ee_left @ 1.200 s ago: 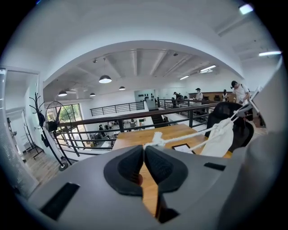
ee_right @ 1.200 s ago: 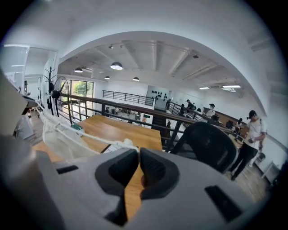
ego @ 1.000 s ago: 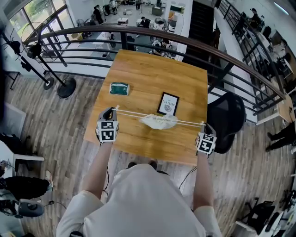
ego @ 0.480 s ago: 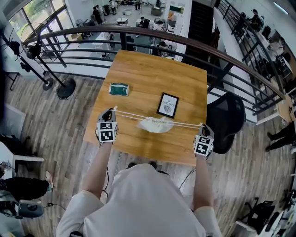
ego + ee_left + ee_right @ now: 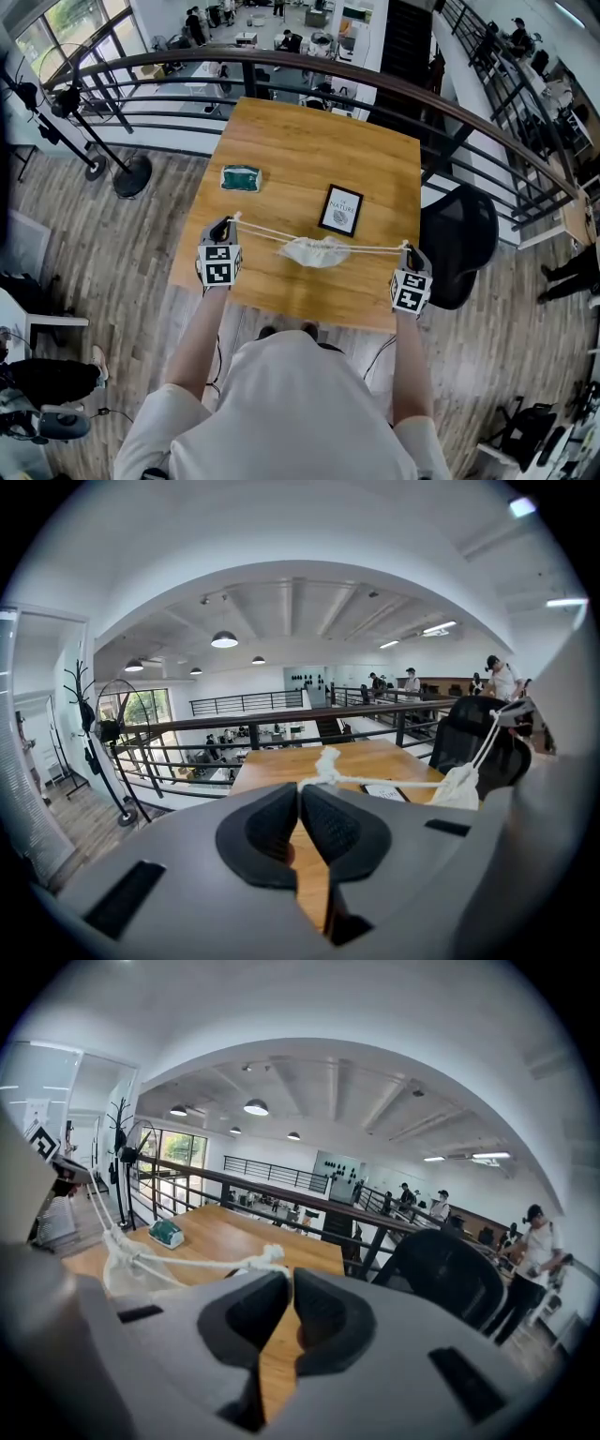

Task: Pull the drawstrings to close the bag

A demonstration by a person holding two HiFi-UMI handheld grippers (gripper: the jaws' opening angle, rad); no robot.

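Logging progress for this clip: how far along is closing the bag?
Done: the bag looks cinched, its mouth bunched tight. In hand: the left gripper and right gripper are each shut on a knotted end of the drawstrings, which run between them. Left: perhaps a final tug, then release.

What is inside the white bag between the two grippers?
Nothing shows: the bag is gathered shut and its cloth covers the inside. Only its cords come out.
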